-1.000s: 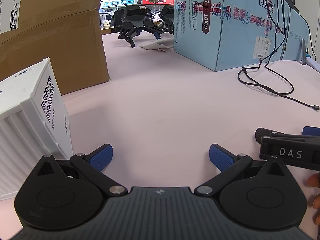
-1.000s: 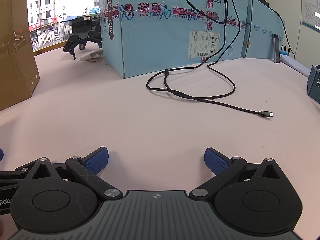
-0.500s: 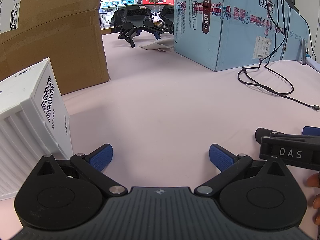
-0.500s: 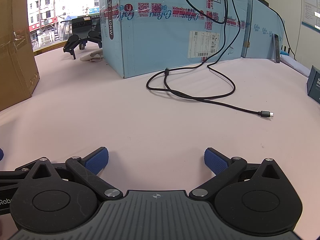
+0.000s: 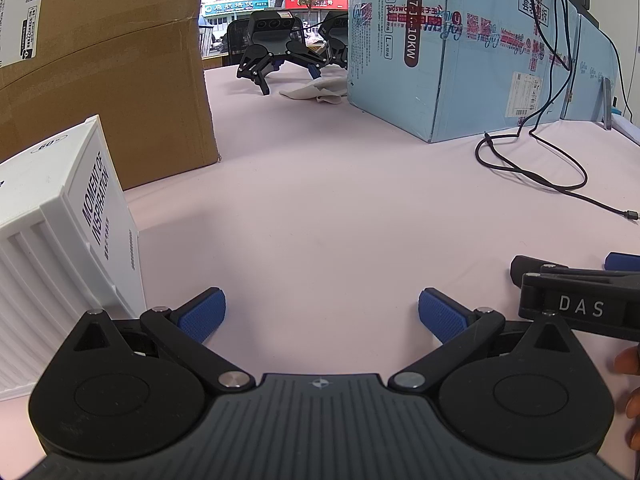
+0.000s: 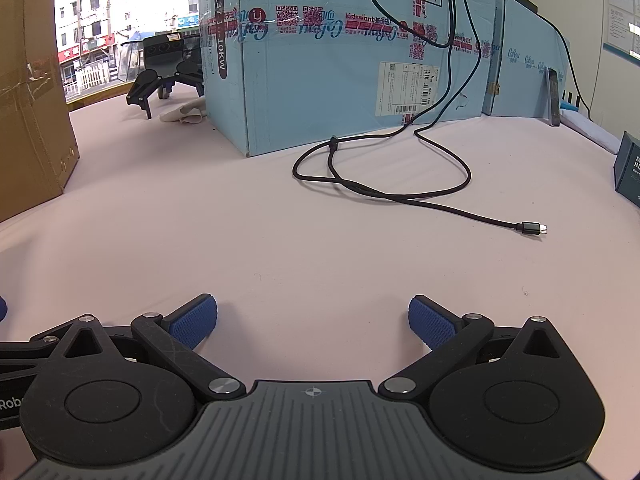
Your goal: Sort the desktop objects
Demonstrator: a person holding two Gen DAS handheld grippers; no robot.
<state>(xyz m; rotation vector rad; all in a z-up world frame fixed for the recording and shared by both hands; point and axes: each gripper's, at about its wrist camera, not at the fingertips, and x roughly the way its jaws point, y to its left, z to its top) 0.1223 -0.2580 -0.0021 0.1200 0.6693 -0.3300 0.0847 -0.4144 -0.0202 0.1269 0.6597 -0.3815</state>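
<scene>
Both tongs, left [image 5: 322, 312] and right [image 6: 313, 320], gape empty; limp black USB cable [image 6: 400, 196] at one o'clock, light, best pinched behind its stiff plug [image 6: 532, 228].

white box [image 5: 60, 240] and dark box [image 6: 630, 168] cut off

so the big light-blue cardboard carton [image 6: 360, 60] is the anchor: black USB cable [image 6: 400, 196] looped in front, brown cardboard box [image 5: 100, 72] off left, crumpled cloth [image 5: 316, 90] at its left corner.
</scene>
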